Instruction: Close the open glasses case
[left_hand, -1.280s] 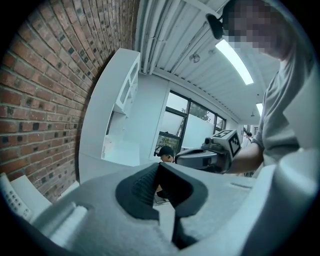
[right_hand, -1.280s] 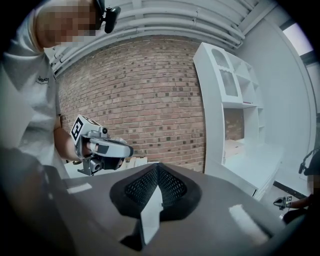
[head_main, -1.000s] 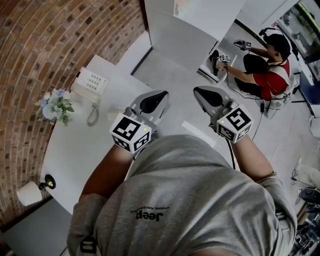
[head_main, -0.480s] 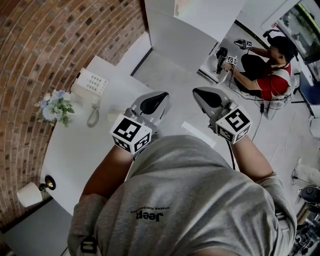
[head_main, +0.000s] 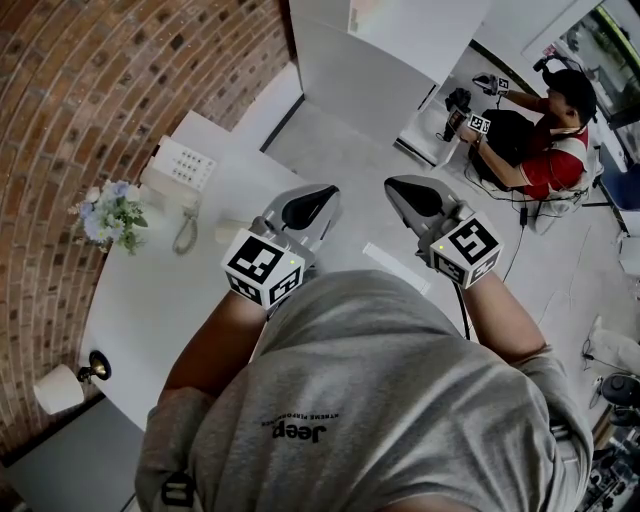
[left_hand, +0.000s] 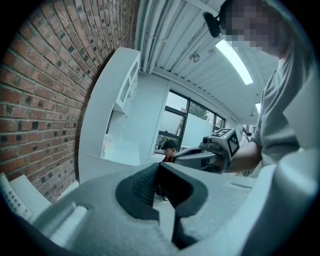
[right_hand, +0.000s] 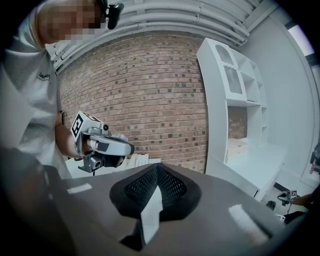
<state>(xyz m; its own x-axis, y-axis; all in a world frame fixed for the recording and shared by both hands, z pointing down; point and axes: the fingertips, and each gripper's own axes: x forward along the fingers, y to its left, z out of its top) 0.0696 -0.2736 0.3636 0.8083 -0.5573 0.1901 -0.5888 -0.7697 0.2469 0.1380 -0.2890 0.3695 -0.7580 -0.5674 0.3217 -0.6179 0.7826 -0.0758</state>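
Left gripper (head_main: 326, 190): jaws pressed together, nothing held; raised at centre of the head view, over the bench's right edge.
Right gripper (head_main: 392, 184): likewise closed and empty; just right of centre, over the floor.
Glasses case: found in no view; perhaps hidden beneath the grippers or torso, or perhaps the small pale shape (head_main: 228, 232) left of the left gripper, too unclear to tell.
Bench (head_main: 150, 300): white, filling the left half of the frame; telephone (head_main: 182, 162) and flowers (head_main: 110, 212) at upper left.
Risk, blind reach: likely to miss the lid, or nudge the case off the bench edge.
Risk, off-centre push with closed tips: likely to slide or spin the case rather than shut it.
Risk, wide sweep leftward: likely to tip the flowers or snag the telephone cord.
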